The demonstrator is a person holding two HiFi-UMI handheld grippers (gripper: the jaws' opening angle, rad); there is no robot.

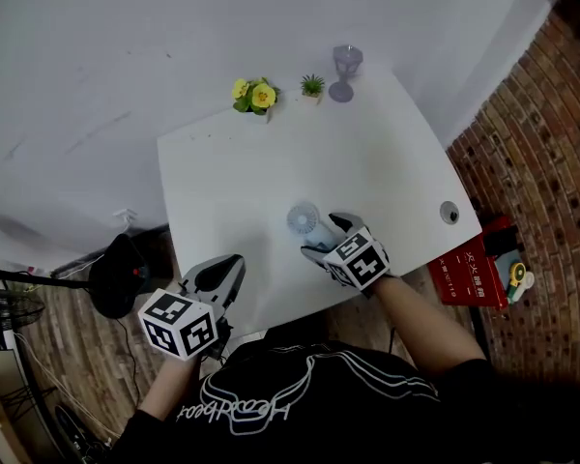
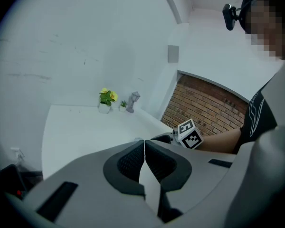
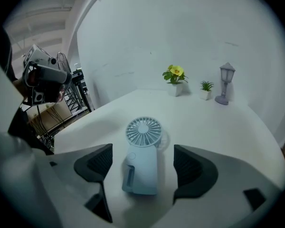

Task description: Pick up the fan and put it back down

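Right hand-held gripper point(image 3: 141, 156) was open w/ a pale-blue fan point(image 3: 143, 132) lying flat on the table point(image 3: 228, 127) btwn its jaws; left hand-held gripper point(image 2: 145, 144) was closed, empty.

The head view looks steeply down from above the person onto the whole white rectangular table point(image 1: 242, 177), with its far edge at the top. The left gripper view rides low behind the left gripper point(image 2: 145, 145) at the table's near left corner. It faces across the top toward the red-brown brick wall point(image 2: 204, 109) at far right. The right gripper view sits close above the tabletop behind the right gripper point(image 3: 142, 156), facing the far edge. All three views share the yellow-flowered plant in a white pot point(image 1: 255, 96) and the small grey lamp-post model point(image 1: 345, 72) standing there.
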